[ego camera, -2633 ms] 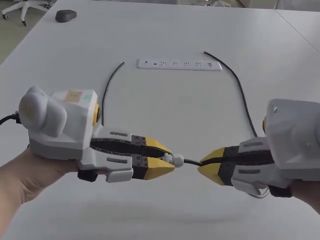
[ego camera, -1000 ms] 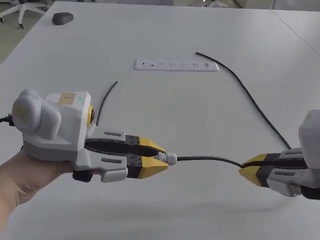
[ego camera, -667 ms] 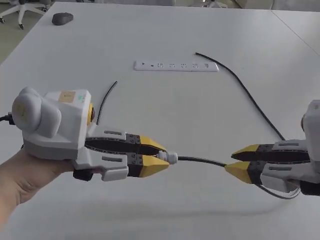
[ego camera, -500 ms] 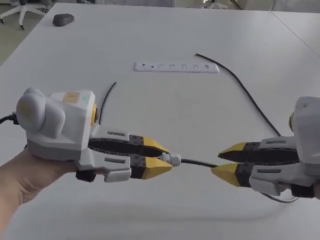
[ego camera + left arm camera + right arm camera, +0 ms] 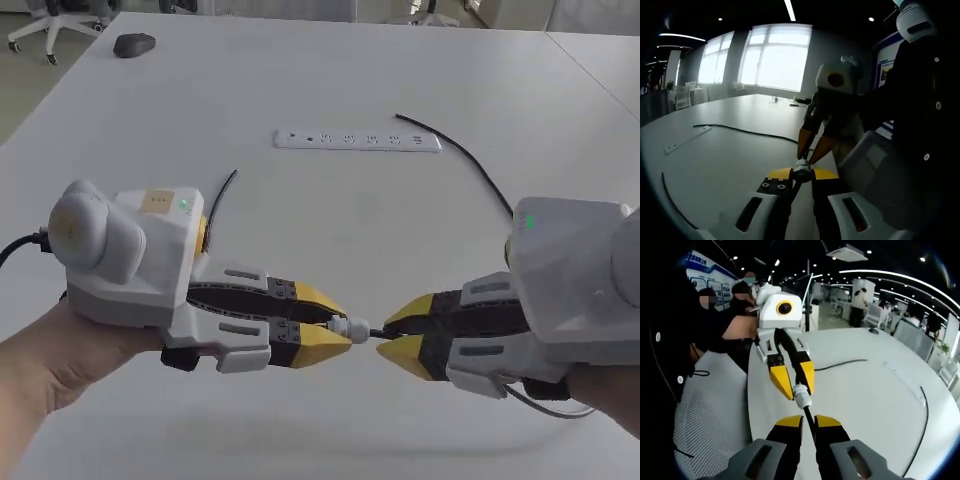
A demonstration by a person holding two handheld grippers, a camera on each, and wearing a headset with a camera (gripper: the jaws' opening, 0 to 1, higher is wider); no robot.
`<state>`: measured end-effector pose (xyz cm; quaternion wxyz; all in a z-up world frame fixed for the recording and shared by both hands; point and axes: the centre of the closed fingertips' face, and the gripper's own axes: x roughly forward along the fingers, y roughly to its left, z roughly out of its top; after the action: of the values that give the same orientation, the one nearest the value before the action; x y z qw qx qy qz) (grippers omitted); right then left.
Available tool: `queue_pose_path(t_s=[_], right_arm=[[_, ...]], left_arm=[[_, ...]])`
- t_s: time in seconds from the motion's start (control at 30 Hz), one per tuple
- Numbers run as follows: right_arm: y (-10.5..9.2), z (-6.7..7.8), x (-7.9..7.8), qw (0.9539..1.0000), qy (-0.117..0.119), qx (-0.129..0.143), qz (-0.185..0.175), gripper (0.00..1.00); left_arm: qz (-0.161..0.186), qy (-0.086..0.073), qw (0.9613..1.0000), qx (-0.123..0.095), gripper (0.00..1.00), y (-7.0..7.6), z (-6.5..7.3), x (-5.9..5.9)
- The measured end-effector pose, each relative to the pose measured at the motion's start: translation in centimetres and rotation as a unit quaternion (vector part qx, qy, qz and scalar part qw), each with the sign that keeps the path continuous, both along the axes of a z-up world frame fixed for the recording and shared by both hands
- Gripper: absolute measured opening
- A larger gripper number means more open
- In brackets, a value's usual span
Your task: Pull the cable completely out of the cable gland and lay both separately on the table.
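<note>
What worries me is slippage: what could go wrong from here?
The right gripper has its jaws apart around the cable, close by the cable gland: closing off-centre might miss the cable or nip the gland. The left gripper holds the gland at its jaw tips; a hard pull might slip it free.

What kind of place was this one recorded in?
Most likely an open-plan office: a long white table with a power strip and a mouse on it, a wheeled office chair beside it, large windows behind.
</note>
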<state>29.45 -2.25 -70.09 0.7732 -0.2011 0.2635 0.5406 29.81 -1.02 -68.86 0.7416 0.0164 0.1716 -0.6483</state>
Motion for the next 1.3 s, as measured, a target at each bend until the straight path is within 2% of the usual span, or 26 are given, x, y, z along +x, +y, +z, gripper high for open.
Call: queue_pose_path(t_s=[0.03,0.1,0.43,0.53,0.67,0.8,0.9,1.17,1.3], right_arm=[[-0.2,-0.2,0.1,1.0,-0.003,-0.007,0.002,0.02],[-0.2,-0.2,0.0,1.0,0.006,-0.002,-0.002,0.01],[-0.6,0.0,0.3,0.9999,0.002,0.002,-0.017,0.0],[-0.8,-0.2,0.3,0.9997,0.011,0.002,-0.023,0.0],[-1.2,-0.5,0.4,0.9995,0.012,-0.005,-0.029,0.0],[-2.1,-0.9,0.8,0.9991,0.011,-0.009,-0.04,0.0],[-3.2,-1.4,1.2,0.9982,0.009,-0.022,-0.055,0.0],[-5.6,-1.8,1.8,0.9953,0.015,-0.019,-0.093,0.0],[-6.7,-2.2,2.2,0.9923,0.024,-0.018,-0.12,0.0]], left_arm=[[-0.001,0.0,1.0,0.002,0.15,0.0,-0.1,-0.1],[-0.001,0.001,1.0,0.002,0.15,-0.1,-0.1,-0.1],[0.004,-0.003,1.0,-0.005,0.15,-0.4,0.1,0.2],[0.003,-0.004,1.0,-0.002,0.15,-0.6,0.0,0.2],[0.004,-0.004,1.0,-0.001,0.15,-0.5,-0.1,0.3],[0.013,0.0,0.9999,-0.003,0.15,-0.2,-0.2,0.6],[0.018,0.0,0.9998,-0.002,0.15,0.2,-0.2,0.8],[0.024,0.0,0.9997,-0.008,0.15,0.5,0.1,1.1],[0.023,-0.001,0.9997,-0.006,0.15,0.3,0.0,1.1]])
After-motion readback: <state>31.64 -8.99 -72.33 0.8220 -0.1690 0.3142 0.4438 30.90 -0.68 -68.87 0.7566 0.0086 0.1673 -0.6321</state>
